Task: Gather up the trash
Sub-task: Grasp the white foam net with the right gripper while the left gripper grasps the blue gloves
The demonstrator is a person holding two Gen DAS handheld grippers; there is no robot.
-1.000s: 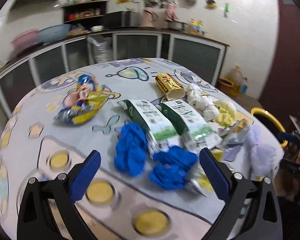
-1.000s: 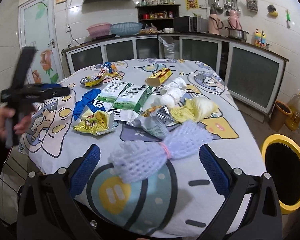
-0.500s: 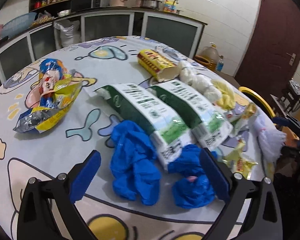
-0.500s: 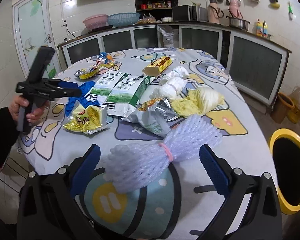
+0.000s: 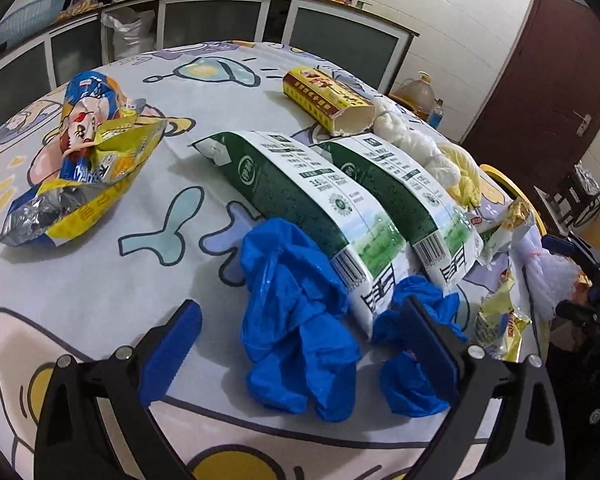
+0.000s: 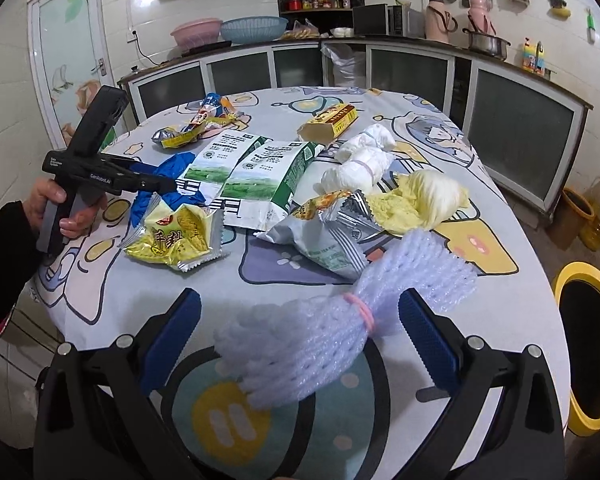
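Observation:
Trash lies on a round table (image 5: 80,288) with a cartoon cloth. My left gripper (image 5: 300,354) is open just above a crumpled blue glove (image 5: 296,320), its jaws on either side; a second blue glove (image 5: 412,360) lies under the right jaw. Two green and white milk bags (image 5: 300,200) lie beyond. My right gripper (image 6: 300,330) is open, with a lilac foam net bundle (image 6: 340,320) between its jaws at the table's near edge. The left gripper also shows in the right wrist view (image 6: 156,184), over the gloves.
A yellow carton (image 5: 328,100), white and yellow wads (image 6: 364,164), a yellow snack wrapper (image 6: 180,240), a silver wrapper (image 6: 332,236) and a blue-yellow wrapper (image 5: 84,160) lie on the table. A yellow-rimmed bin (image 6: 592,344) stands on the floor at right. Cabinets line the back.
My left gripper has moved forward and down onto the blue gloves. My right gripper has closed in on the foam net, which now lies between its jaws.

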